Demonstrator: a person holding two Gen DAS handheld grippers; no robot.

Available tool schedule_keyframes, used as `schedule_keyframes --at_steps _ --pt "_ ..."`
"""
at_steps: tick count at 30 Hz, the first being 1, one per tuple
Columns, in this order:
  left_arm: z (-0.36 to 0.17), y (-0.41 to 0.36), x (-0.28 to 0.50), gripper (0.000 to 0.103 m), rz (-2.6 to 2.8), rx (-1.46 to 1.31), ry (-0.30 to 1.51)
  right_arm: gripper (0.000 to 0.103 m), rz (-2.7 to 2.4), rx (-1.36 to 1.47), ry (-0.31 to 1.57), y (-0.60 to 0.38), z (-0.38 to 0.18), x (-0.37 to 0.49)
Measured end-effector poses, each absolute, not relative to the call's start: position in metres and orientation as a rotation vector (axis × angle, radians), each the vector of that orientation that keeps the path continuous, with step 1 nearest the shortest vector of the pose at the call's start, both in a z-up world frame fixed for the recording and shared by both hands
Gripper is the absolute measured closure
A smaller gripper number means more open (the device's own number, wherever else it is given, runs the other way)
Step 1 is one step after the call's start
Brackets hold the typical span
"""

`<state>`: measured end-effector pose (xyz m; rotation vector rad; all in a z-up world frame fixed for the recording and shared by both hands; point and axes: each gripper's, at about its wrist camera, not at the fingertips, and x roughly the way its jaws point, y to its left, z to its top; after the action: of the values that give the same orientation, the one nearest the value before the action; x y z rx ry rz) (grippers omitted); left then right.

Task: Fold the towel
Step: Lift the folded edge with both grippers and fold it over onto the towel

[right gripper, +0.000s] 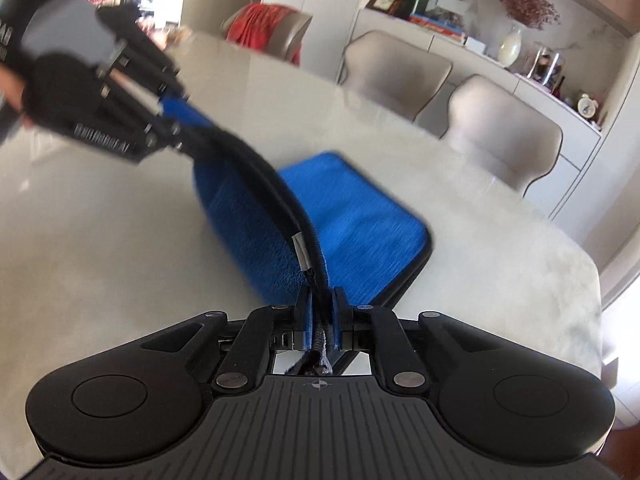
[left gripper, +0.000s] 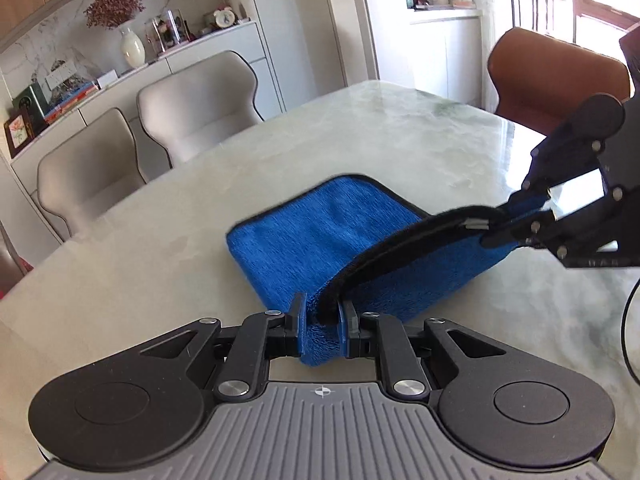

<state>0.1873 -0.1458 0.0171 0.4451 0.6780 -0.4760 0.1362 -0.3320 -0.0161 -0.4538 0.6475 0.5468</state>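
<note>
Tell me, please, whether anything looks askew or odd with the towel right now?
Nothing stands out: the left gripper and right gripper each pinch the blue towel at its black-trimmed edge, lifted off the table.

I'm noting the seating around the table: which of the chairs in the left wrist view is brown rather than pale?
The brown chair at the table's far right, near the window; the two pale chairs sit on the left by the sideboard.
</note>
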Motion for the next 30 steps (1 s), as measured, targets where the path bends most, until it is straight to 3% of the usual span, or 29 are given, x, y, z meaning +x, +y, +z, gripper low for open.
schedule_keyframes --at_steps 11,21,23,26,30 --pt "0.007 -0.151 0.278 0.089 -0.421 0.423 0.695 0.093 0.574 -0.532 0.714 -0.323 -0.028 0.249" --pt "-0.022 -0.151 0.331 0.088 -0.404 0.384 0.793 0.092 0.590 -0.570 0.795 -0.313 -0.056 0.292" --pt "-0.027 -0.150 0.336 0.086 -0.403 0.380 0.815 0.089 0.585 -0.568 0.791 -0.312 -0.060 0.294" --pt "-0.033 -0.149 0.341 0.079 -0.396 0.385 0.852 0.068 0.550 -0.556 0.736 -0.317 -0.061 0.285" --pt "-0.022 -0.135 0.337 0.068 -0.388 0.337 0.797 0.063 0.471 -0.444 0.633 -0.339 -0.048 0.266"
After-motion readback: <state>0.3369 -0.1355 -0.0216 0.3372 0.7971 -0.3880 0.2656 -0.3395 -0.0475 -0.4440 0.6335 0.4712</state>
